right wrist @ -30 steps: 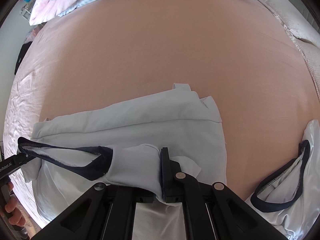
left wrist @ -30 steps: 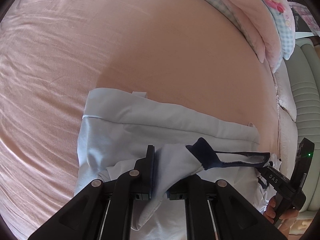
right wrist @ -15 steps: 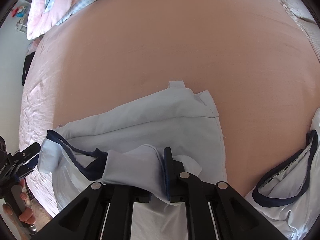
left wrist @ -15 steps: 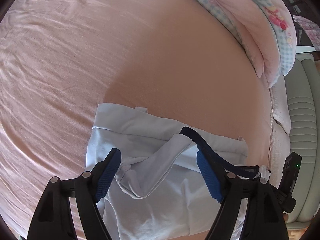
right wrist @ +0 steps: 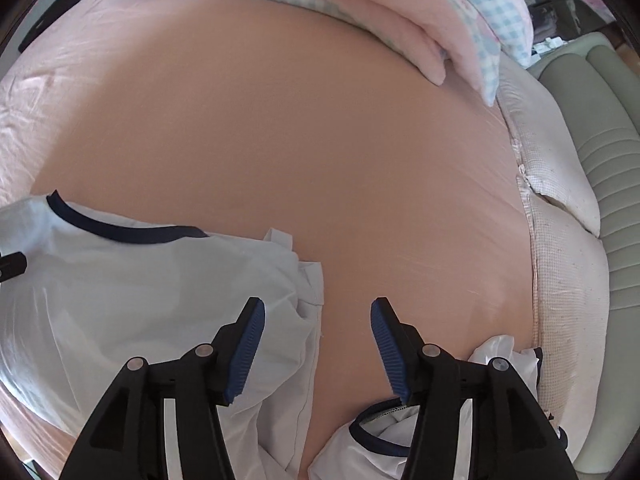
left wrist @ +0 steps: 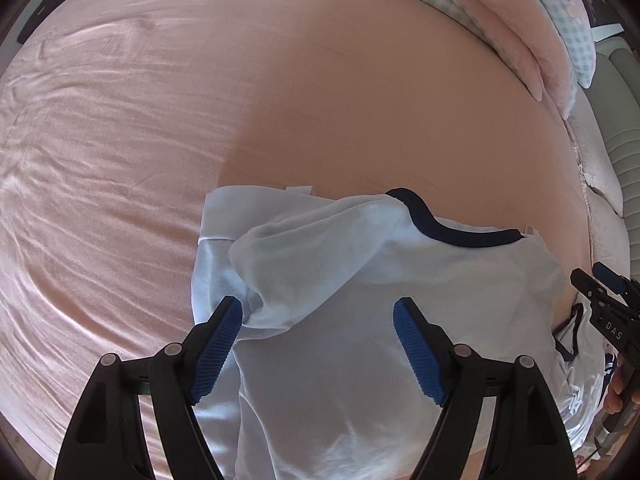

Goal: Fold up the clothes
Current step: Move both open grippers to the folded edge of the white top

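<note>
We hold both claws spread wide with nothing between the blue ribbed pads: our left gripper [left wrist: 318, 320] over the pale blue shirt [left wrist: 400, 280], our right gripper [right wrist: 318, 328] just off its edge. The shirt lies doubled over on the pink bedsheet [left wrist: 280, 80], its navy collar band [left wrist: 440, 228] at the far edge. The thin, slippery cloth (puffed at one corner) could slide or trap air, so a careless pinch might drag the layers askew. A second crumpled garment [right wrist: 496, 354] waits near our right gripper.
</note>
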Demonstrator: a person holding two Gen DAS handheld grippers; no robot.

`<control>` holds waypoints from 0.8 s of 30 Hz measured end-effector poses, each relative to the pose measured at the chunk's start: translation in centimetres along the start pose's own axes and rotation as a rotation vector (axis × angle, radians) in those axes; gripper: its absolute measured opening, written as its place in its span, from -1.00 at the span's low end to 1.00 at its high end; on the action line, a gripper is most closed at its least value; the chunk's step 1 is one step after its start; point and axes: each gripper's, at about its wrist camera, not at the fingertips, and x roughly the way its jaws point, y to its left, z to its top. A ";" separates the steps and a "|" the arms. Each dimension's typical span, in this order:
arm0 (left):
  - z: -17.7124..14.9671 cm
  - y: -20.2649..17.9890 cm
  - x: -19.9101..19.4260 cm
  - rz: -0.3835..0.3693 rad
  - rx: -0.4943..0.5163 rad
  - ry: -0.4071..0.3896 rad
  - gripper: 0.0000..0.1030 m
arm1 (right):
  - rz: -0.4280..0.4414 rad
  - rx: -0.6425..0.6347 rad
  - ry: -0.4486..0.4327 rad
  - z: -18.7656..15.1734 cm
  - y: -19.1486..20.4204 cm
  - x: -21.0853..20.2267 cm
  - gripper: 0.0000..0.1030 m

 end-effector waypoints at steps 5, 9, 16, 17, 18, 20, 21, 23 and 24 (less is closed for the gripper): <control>-0.3 2.0 0.0 0.070 -0.019 -0.016 0.50 | 0.031 0.038 -0.003 0.3 -0.3 0.5 0.07; -0.3 3.9 1.0 0.097 -0.057 0.003 0.50 | 0.067 0.058 0.009 -0.7 -0.4 1.7 0.06; -0.5 6.0 0.6 0.068 -0.053 -0.013 0.50 | 0.275 0.207 0.006 -2.9 -2.3 1.8 0.07; -0.8 5.8 0.3 0.084 -0.024 -0.027 0.50 | 0.305 0.229 0.005 -3.2 -2.6 1.9 0.06; -1.0 5.7 0.1 0.085 -0.011 -0.036 0.50 | 0.335 0.250 0.005 -3.5 -2.8 1.9 0.06; -1.5 5.7 -0.4 0.060 -0.004 -0.044 0.50 | 0.395 0.293 0.007 -4.1 -3.5 2.0 0.07; -1.7 5.9 -0.6 0.033 -0.009 -0.041 0.50 | 0.418 0.311 0.011 -4.5 -3.7 2.1 0.07; -2.0 6.2 -0.9 -0.023 -0.015 -0.039 0.50 | 0.476 0.335 0.021 -5.2 -4.2 2.5 0.06; -2.2 6.4 -1.0 -0.037 -0.017 -0.042 0.50 | 0.505 0.338 0.028 -5.8 -4.2 2.6 0.07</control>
